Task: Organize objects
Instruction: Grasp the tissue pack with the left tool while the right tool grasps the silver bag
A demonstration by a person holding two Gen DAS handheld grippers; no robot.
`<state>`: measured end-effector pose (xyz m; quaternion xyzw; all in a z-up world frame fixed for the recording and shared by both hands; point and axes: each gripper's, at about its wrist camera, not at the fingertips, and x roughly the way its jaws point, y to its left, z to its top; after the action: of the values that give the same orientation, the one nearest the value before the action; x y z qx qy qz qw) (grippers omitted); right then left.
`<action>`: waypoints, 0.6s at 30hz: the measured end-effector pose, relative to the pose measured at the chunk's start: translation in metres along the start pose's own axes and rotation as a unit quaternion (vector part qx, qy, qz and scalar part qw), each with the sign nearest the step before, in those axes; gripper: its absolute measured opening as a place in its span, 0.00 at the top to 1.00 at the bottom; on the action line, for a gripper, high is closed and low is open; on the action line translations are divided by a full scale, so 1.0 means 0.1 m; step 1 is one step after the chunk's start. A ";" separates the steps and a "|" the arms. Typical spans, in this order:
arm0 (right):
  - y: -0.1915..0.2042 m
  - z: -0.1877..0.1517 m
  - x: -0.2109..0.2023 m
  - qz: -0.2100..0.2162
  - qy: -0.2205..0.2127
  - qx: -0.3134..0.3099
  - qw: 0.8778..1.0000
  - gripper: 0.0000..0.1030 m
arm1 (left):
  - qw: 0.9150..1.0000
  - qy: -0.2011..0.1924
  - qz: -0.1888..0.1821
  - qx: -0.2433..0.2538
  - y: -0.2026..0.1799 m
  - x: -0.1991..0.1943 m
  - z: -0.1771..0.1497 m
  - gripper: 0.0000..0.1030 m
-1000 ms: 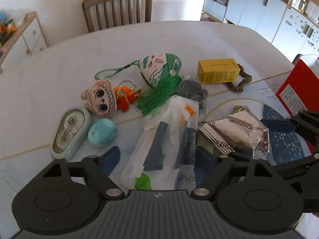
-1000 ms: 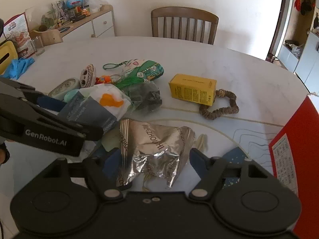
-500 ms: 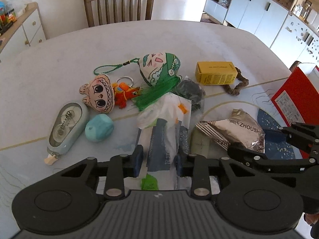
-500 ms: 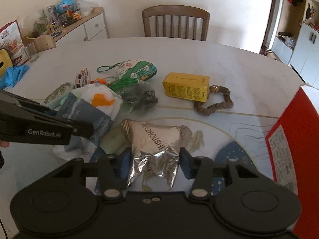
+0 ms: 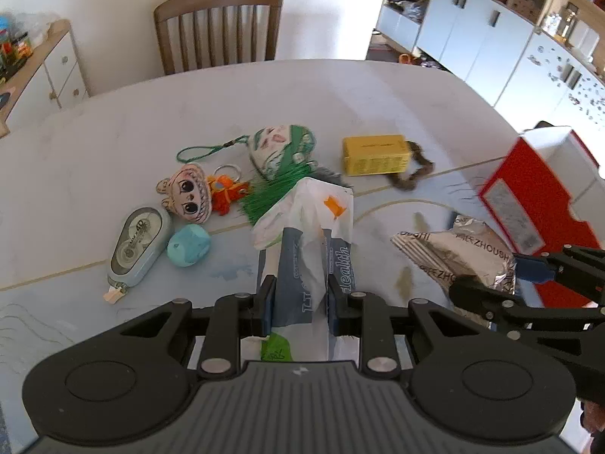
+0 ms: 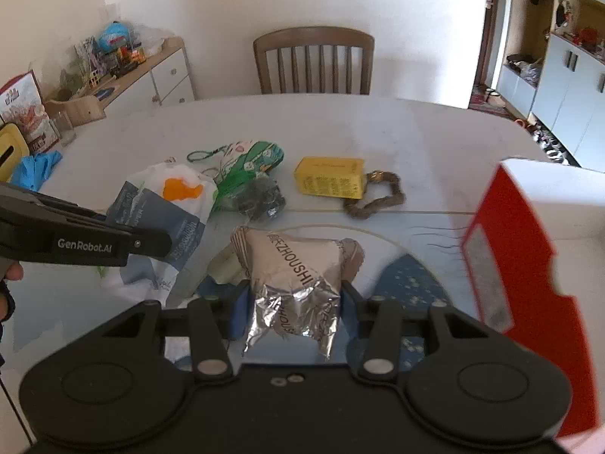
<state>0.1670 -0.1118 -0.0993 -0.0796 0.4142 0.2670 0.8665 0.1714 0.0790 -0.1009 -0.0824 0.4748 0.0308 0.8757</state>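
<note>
Currently, left gripper (image 5: pixel 298 304) jaws clamped on white-blue plastic bag (image 5: pixel 314 227), right gripper (image 6: pixel 293 310) jaws clamped on foil packet (image 6: pixel 298 268), yellow box (image 6: pixel 329 176) at 12 o'clock on desk (image 6: pixel 378 128).

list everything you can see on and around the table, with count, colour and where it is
plastic bag: 1, white with grey-blue print and an orange patch, table centre, in the left jaws
foil packet: 1, silver, near edge, in the right jaws
carton: 1, yellow, far right of centre
scrunchie: 1, brown, beside the carton
tasselled pouch: 1, green and white, far centre
doll-face charm: 1, pink, left of centre
keyring figure: 1, orange, beside the charm
correction tape: 1, pale blue-grey, near left
eraser-like block: 1, turquoise, beside the tape
box: 1, red and white, right edge
chair: 1, brown, behind the table
left gripper: 1, black, shut on the bag
right gripper: 1, black, shut on the packet
</note>
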 end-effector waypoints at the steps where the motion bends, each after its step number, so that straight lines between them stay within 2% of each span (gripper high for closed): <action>1: -0.01 0.00 -0.07 -0.004 0.001 0.002 1.000 0.55 | 1.000 0.001 0.000 0.003 -0.03 -0.05 0.01 0.76; 11: -0.32 -0.03 -0.75 -0.005 -0.018 0.013 1.000 0.55 | 0.999 -0.005 -0.022 0.032 -0.53 -0.51 0.12 0.76; 18: -0.81 0.01 -1.15 -0.005 -0.033 0.004 0.999 0.55 | 0.999 -0.012 -0.035 0.037 -1.08 -0.68 0.25 0.76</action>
<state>0.1515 -0.2254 -0.0177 -0.0695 0.3857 0.2637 0.8814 0.1695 -0.0217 -0.0179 -0.0666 0.4617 -0.0166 0.8844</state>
